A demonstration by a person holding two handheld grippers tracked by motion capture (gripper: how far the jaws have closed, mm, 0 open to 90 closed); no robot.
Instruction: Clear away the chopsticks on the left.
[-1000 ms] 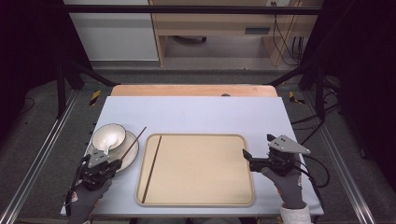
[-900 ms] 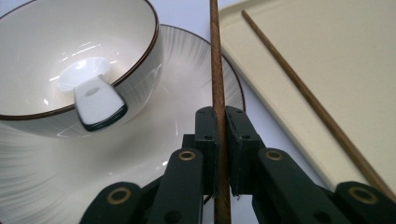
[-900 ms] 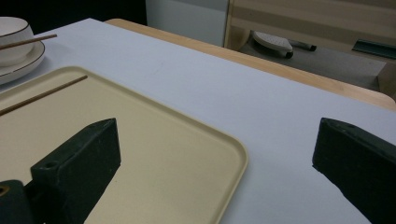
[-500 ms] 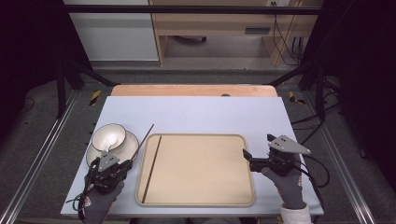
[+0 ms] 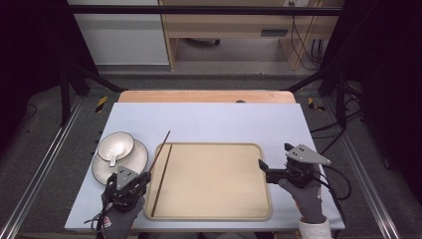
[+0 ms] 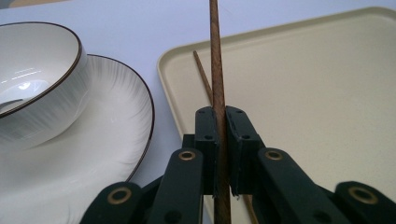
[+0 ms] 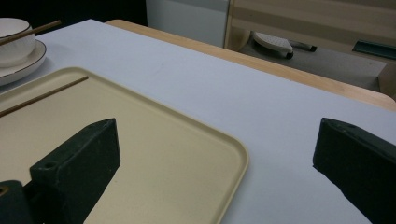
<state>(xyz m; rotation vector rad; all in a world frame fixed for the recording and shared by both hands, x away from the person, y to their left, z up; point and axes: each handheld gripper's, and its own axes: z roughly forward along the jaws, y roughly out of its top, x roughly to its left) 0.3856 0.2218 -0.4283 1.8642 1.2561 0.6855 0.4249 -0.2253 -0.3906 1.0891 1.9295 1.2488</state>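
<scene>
left tool: closed on one chopstick, pinched near its lower end; the stick runs up and away between the jaws, its far tip over the counter just beyond the tray's far left corner.
held chopstick position: raised, angled along the tray's left edge, beside the plate (whether its near end touches the tray I can't tell).
second chopstick: lying flat in the tray, along the left side, roughly parallel to the rim.
right tool: jaws wide apart, gripping nothing, parked at the tray's right edge over the rim.
bowl: sits on the plate, left of the tray, touching neither tool.
counter: far half bare.
progress: my read is a place setting being sorted onto or off the tray. One chopstick down in the tray, one in the grip, so the pair is half handled. Bowl and plate not yet on the tray.
left to do: set the held stick beside its mate, or lift the mate out (direction unclear); the dishes, if they belong to the job.
change vs earlier frame: left hand has shifted from in front of the plate towards the tray; the held stick came with it, from lying across near the bowl to the tray's left edge. Right hand, tray, bowl and plate sit as before.
</scene>
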